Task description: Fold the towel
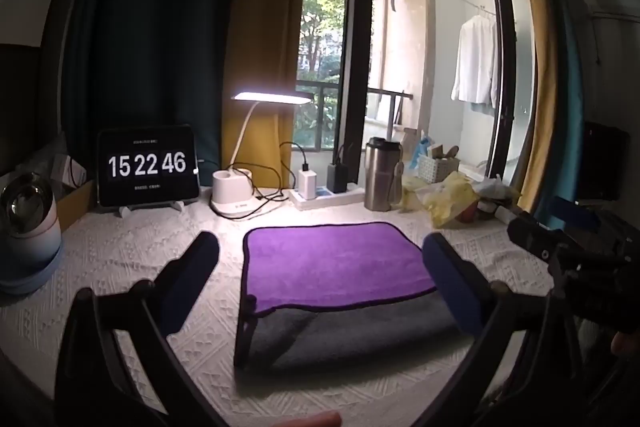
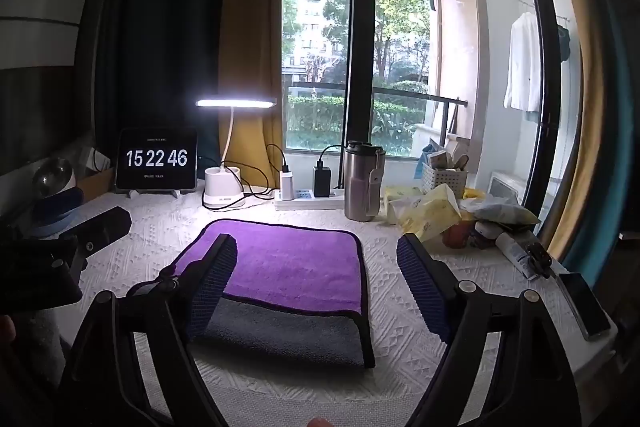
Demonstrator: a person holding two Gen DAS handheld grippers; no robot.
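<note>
A towel (image 1: 336, 263), purple on one side and grey on the other with a dark hem, lies folded on the white textured tablecloth (image 1: 132, 251). The purple layer covers the far part and a grey band (image 1: 352, 331) shows along the near edge. It also shows in the right wrist view (image 2: 288, 263). My left gripper (image 1: 320, 247) is open and empty, raised over the towel, its fingers standing either side of it. My right gripper (image 2: 316, 247) is open and empty, with its left finger (image 2: 212, 287) over the towel's left part. Each gripper shows at the edge of the other's view.
Along the back stand a tablet clock (image 1: 147, 165), a lit desk lamp (image 1: 236, 193), a power strip with chargers (image 1: 320, 193) and a steel tumbler (image 1: 382, 175). Yellow bags (image 2: 432, 211), a tube and a phone (image 2: 584, 303) clutter the right. A round device (image 1: 28, 231) sits left.
</note>
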